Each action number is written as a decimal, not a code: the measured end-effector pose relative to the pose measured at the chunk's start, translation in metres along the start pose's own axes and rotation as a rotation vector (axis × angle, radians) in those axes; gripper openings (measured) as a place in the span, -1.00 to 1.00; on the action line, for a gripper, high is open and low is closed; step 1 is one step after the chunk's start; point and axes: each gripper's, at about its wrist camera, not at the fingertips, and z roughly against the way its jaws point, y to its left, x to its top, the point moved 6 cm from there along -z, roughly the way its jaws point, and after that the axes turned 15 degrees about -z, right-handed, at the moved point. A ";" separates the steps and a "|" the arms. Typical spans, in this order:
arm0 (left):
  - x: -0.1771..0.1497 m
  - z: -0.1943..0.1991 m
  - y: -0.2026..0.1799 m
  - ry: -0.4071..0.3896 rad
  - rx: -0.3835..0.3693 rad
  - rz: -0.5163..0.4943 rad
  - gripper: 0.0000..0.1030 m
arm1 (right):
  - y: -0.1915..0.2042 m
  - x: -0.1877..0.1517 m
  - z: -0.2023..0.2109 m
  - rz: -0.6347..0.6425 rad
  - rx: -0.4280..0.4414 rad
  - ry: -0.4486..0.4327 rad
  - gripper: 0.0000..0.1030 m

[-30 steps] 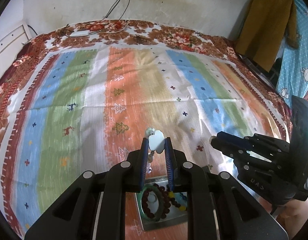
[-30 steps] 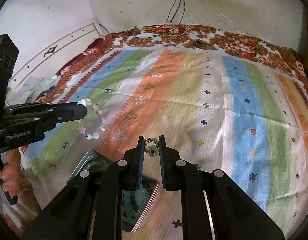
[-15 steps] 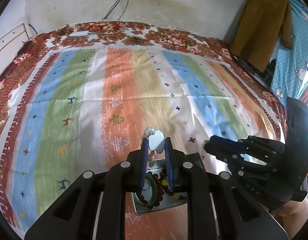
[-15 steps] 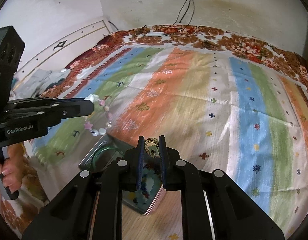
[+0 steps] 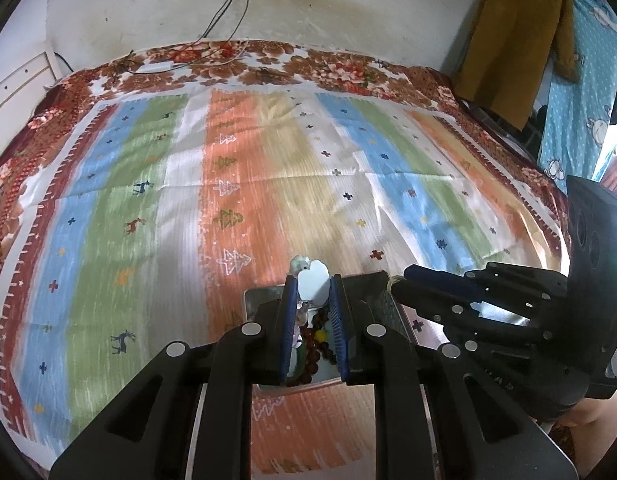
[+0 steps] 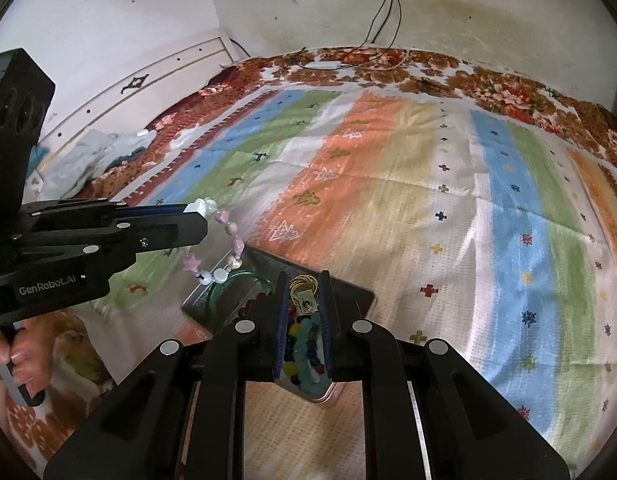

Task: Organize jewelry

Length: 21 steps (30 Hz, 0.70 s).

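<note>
Both grippers (image 5: 313,292) (image 6: 304,300) now over tin (image 6: 348,294)

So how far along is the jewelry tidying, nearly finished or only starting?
Partly done, I'd say. The metal tin on the striped bedspread already holds beaded pieces. In hand: the left gripper holds a pink-and-white bead bracelet, the right gripper a gold wire piece; both hang over the tin. Left: dropping both in.

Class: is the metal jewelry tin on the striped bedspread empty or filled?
Filled: the shallow metal tin holds coloured bead strands and a green bangle.
</note>
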 end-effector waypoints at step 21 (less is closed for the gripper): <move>-0.010 0.003 0.001 0.006 0.034 0.000 -0.41 | -0.012 -0.007 0.014 0.009 -0.033 -0.039 -0.02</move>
